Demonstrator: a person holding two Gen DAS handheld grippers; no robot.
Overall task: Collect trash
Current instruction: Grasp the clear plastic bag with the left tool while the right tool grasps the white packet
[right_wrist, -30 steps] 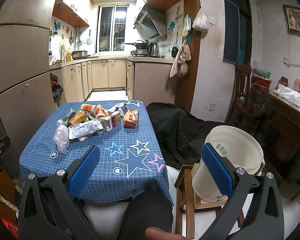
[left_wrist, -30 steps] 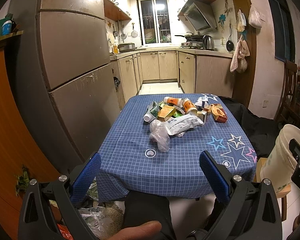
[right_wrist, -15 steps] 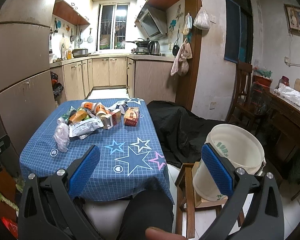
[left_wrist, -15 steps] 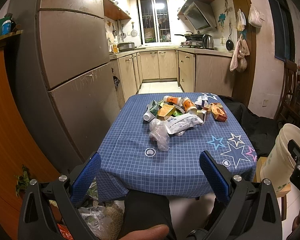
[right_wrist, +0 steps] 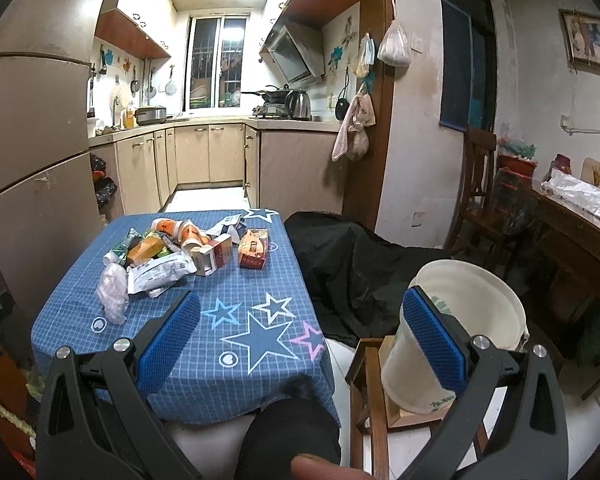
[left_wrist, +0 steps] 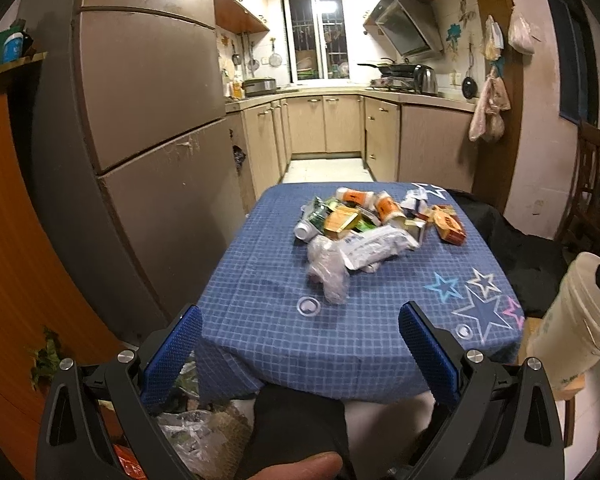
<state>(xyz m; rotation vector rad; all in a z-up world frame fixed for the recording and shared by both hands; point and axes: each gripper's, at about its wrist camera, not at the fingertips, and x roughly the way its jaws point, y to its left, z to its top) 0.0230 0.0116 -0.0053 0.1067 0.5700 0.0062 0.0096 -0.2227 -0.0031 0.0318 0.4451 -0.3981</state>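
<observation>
A heap of trash (left_wrist: 364,226) (right_wrist: 168,250) lies at the far middle of a table under a blue checked cloth (left_wrist: 268,292) (right_wrist: 260,300): cups, cartons, wrappers, a white pouch (left_wrist: 376,246) and a crumpled clear bag (left_wrist: 328,270) (right_wrist: 112,290). An orange carton (right_wrist: 254,248) sits apart at the right of the heap. A white bucket (right_wrist: 466,322) (left_wrist: 568,320) stands on a wooden stool right of the table. My left gripper (left_wrist: 300,350) is open, short of the table's near edge. My right gripper (right_wrist: 300,338) is open too, between table corner and bucket. Both hold nothing.
A tall fridge (left_wrist: 148,140) flanks the table's left side. A black cloth-covered thing (right_wrist: 360,264) lies right of the table. Bags and clutter (left_wrist: 192,428) sit on the floor below the left gripper. A dark knee (right_wrist: 288,436) is beneath both grippers. A wooden chair (right_wrist: 480,184) stands at the right wall.
Both views have crept slightly forward and down toward the table. The trash has not moved and both grippers stay open.
</observation>
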